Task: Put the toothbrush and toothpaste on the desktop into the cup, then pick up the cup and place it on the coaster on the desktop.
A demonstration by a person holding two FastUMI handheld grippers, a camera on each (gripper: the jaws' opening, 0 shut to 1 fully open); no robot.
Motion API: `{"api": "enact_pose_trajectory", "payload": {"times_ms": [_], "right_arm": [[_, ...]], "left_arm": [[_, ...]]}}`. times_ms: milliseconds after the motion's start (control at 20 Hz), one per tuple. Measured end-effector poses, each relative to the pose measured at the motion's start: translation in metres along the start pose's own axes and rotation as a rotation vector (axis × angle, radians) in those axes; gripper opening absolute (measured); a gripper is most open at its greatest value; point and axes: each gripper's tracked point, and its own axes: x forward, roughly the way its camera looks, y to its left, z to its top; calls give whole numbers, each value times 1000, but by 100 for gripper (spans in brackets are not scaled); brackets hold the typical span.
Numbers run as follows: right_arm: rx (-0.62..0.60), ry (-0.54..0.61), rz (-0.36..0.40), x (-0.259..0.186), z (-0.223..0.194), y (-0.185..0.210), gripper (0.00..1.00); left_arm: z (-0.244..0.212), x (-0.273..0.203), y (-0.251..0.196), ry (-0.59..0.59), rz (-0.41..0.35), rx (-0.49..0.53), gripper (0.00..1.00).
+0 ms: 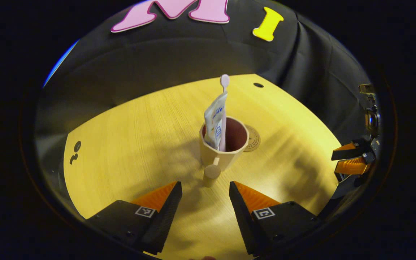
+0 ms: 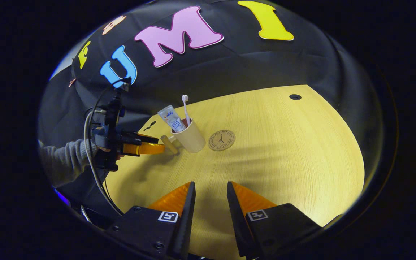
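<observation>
a: where's your cup (image 1: 224, 144) sitting?

b: out on the desk (image 1: 128, 144), nearer its far edge than the near one. the toothpaste (image 1: 215, 122) and toothbrush (image 1: 224, 82) both stand in it, leaning, the brush head topmost. the cup's handle (image 1: 211, 174) sticks out toward your left gripper (image 1: 205, 196).

a: and the coaster (image 2: 221, 139)?

b: flat on the desk just beside the cup, on the side away from the handle. in the left gripper view the cup hides part of it; in the right gripper view there's a narrow strip of desk between them. the cup isn't on it.

a: your left fingers?

b: spread wide, nothing between them, the handle just ahead of the gap. from the right gripper view, that gripper's tips are near the handle, but i can't tell if they touch it.

a: your right gripper (image 2: 211, 202)?

b: well back near the desk's near edge, fingers parted by a moderate gap, holding nothing.
</observation>
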Motion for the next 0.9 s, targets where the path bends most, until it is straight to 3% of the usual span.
{"api": "enact_pose_trajectory", "payload": {"times_ms": [500,900], "right_arm": [[62,-20,-52,-25,-8,-19,54],[99,-18,-66,-27,-10,-33,54]], "left_arm": [[9,50,3,122,18,117,81],[8,68,-5,213,-20,153,77]]}}
